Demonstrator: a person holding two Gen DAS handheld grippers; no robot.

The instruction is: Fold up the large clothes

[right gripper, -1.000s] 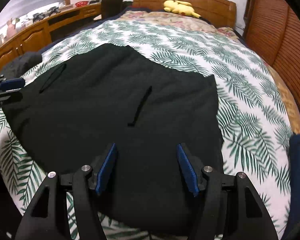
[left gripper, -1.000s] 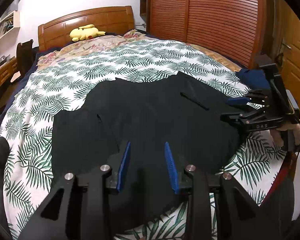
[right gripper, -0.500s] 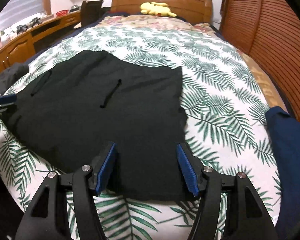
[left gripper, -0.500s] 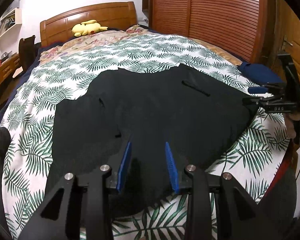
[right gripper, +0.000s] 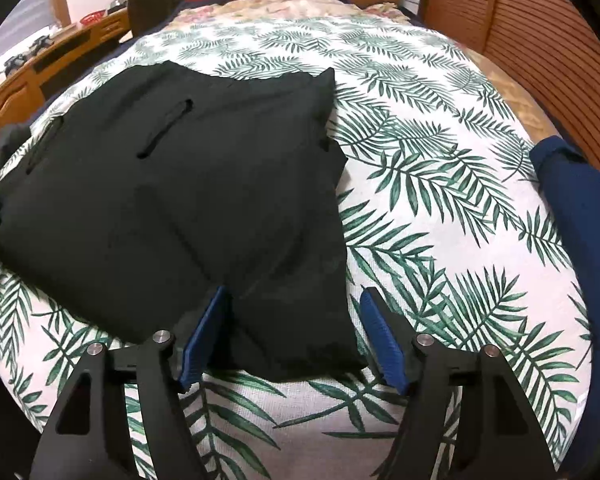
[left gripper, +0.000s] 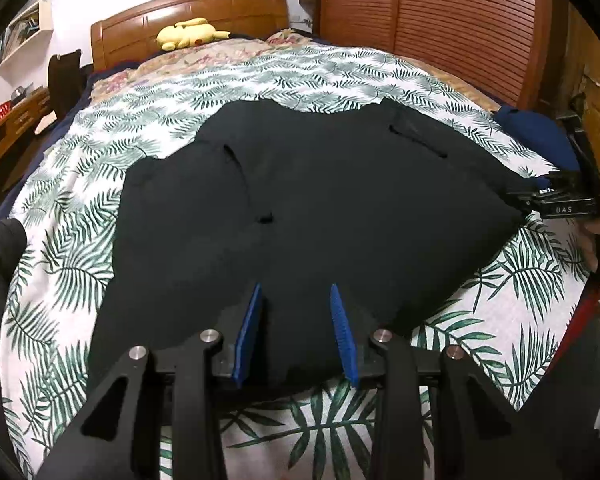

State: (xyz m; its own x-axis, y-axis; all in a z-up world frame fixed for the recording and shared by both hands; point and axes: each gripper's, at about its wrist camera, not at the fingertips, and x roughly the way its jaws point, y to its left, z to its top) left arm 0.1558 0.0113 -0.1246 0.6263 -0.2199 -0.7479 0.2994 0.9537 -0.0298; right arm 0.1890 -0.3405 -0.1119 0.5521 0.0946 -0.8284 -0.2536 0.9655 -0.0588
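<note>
Our left gripper (left gripper: 296,332) is spread, its blue pads standing apart over the near hem of the black garment (left gripper: 320,200), pinching nothing as far as we can see. Our right gripper (right gripper: 296,336) is likewise spread wide, straddling the garment's near right corner; cloth lies between the pads, but they stand clear of it on both sides.

From there the garment runs away from us across the leaf-print bedspread (right gripper: 440,140), lying on the foot half of the bed, nearer its left side in the right wrist view. It looks like a pair of dark trousers or a heavy jacket laid flat, with two slit pockets showing. The near right part looks doubled, with a puffed ridge, so we judge that one fold is laid and both grippers have let go.

Beyond it, a navy garment (right gripper: 580,216) sits at the bed's right edge, well apart, and a yellow plush toy (left gripper: 188,32) rests against the headboard at the far end.

We judge the next move to be a second fold: each gripper closes on a near corner through both layers, then both lift evenly and carry the edge toward the far one. Thick cloth may slip or bunch if the bite is shallow.
</note>
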